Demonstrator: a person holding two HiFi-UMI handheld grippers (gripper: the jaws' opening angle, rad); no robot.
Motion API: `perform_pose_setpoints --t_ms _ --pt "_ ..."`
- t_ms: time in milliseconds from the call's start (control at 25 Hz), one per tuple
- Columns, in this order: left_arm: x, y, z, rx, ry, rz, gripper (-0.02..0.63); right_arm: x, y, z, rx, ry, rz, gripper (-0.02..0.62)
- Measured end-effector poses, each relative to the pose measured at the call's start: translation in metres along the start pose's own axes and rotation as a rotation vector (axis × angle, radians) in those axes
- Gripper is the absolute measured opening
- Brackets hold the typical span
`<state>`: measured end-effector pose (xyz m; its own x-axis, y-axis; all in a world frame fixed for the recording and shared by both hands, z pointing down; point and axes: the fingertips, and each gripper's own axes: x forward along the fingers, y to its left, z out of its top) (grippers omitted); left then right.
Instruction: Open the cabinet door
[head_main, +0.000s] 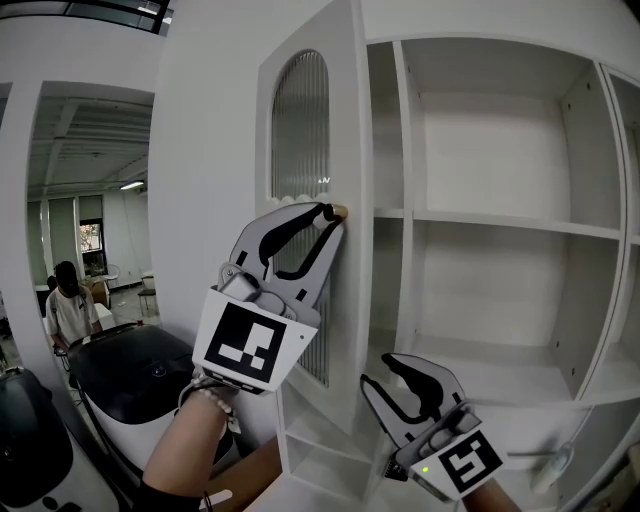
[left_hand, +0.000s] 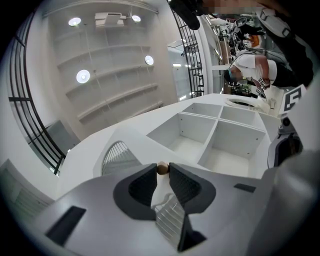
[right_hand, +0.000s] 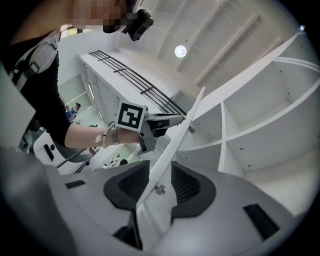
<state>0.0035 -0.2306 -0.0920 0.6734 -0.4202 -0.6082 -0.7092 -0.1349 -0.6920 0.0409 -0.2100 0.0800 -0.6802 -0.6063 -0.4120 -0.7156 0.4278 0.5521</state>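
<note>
The white cabinet door (head_main: 345, 330) with an arched ribbed-glass panel (head_main: 300, 130) stands swung out, its edge facing me. My left gripper (head_main: 333, 213) is shut on the door's small wooden knob (head_main: 341, 211); in the left gripper view the knob (left_hand: 162, 167) sits pinched between the two pads of that gripper (left_hand: 161, 173). Lower down, my right gripper (head_main: 379, 369) is open beside the door's lower part. In the right gripper view the door's thin edge (right_hand: 175, 145) runs between the spread jaws of the right gripper (right_hand: 159, 165) without the pads pressing on it.
Inside the cabinet are bare white shelves (head_main: 500, 222) and an upright divider (head_main: 408, 200). To the left stands a black-and-white machine (head_main: 130, 370), with a person (head_main: 68, 305) behind it. A small metal fitting (right_hand: 160, 189) is on the door's inner face.
</note>
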Motion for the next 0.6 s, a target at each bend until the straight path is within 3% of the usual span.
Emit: perform_pose_setpoints --t_ms 400,600 --pt "-0.001 0.001 0.0 -0.012 0.006 0.016 0.077 0.017 0.013 -0.024 0.143 0.031 0.103 0.142" --pt "-0.001 0.001 -0.001 -0.058 0.005 0.014 0.078 0.016 0.012 -0.026 0.156 0.023 0.093 0.124"
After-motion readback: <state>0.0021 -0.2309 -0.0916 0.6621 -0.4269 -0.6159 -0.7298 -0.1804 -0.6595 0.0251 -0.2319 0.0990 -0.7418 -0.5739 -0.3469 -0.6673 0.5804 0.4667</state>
